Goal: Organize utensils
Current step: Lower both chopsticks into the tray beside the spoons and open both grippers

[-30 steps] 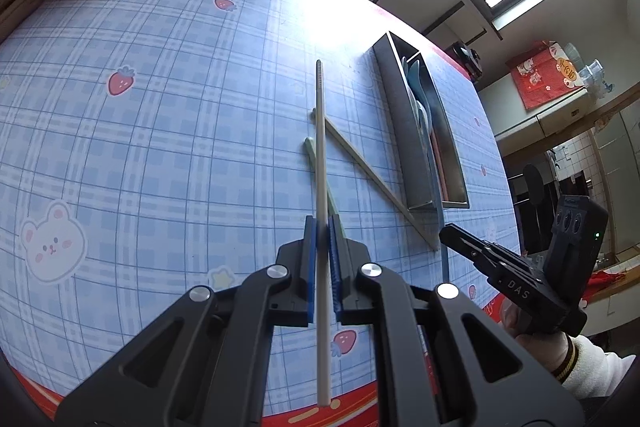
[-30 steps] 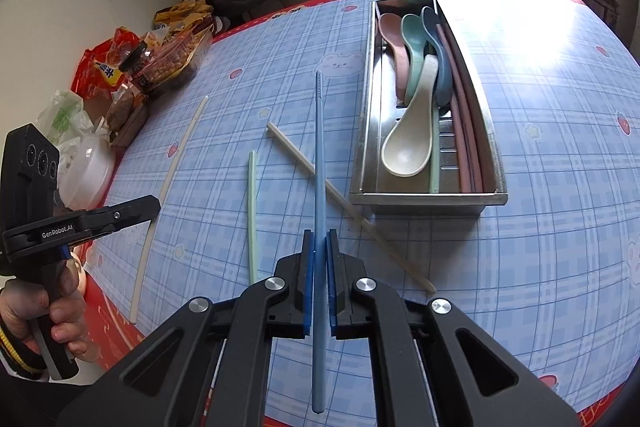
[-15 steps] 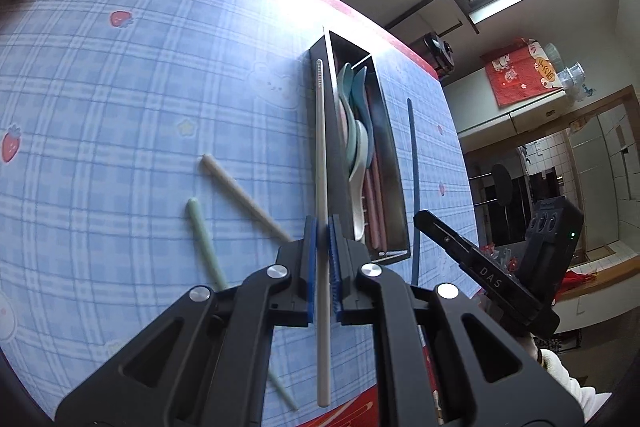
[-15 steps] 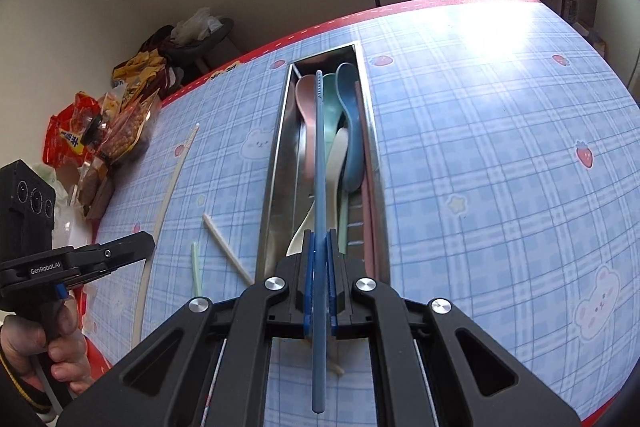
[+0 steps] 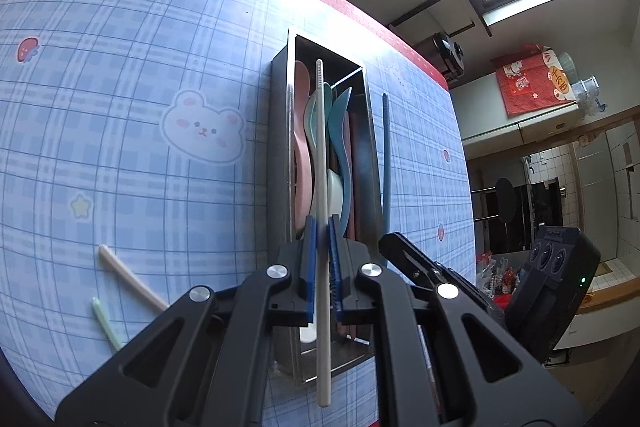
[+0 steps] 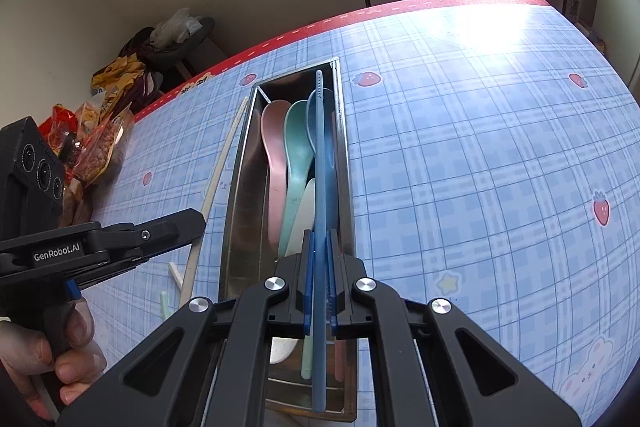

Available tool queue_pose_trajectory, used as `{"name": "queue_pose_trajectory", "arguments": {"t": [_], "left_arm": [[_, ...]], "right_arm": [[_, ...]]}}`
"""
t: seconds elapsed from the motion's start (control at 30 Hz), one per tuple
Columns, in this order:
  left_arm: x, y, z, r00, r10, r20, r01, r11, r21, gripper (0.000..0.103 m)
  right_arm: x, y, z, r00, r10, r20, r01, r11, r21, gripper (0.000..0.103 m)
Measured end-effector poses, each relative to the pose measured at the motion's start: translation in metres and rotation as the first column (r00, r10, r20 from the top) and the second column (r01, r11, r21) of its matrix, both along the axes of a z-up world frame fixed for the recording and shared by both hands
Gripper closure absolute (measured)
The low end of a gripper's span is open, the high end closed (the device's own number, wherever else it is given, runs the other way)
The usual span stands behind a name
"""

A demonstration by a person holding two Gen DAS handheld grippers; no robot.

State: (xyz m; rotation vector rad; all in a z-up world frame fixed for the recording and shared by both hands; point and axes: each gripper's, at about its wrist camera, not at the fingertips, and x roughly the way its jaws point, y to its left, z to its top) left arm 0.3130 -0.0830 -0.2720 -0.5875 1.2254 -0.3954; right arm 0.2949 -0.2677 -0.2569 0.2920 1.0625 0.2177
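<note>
I am holding the cream chopstick [image 5: 320, 155] pinched in the left gripper [image 5: 322, 267] and the blue chopstick [image 6: 319, 163] in the right gripper [image 6: 319, 275], both lying lengthwise above the metal tray [image 6: 240, 163].

Left gripper [image 5: 322, 267] body is covering the near end of the metal tray [image 5: 280, 131] & the spoon handles in it. Right gripper [image 6: 318, 281] is doing the same in its view, hiding the white spoon [image 6: 300, 219] bowel-end partly. Snack bags [image 6: 96, 131] are blurring out at left edge; labels unreadable.
</note>
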Motion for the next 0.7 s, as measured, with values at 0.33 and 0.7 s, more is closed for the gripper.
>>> {"name": "queue_pose_trajectory", "arguments": {"t": [0.33, 0.7], "left_arm": [[0.018, -0.027, -0.015, 1.0, -0.025, -0.019, 0.026, 0.999, 0.045, 0.093], [0.015, -0.016, 0.026, 0.993, -0.057, 0.1, 0.047, 0.994, 0.097, 0.056]], "right_arm": [[0.011, 0.005, -0.005, 1.0, 0.017, -0.008, -0.017, 1.0, -0.011, 0.097], [-0.008, 0.001, 0.026, 0.997, -0.008, 0.075, 0.013, 0.997, -0.075, 0.051]]}}
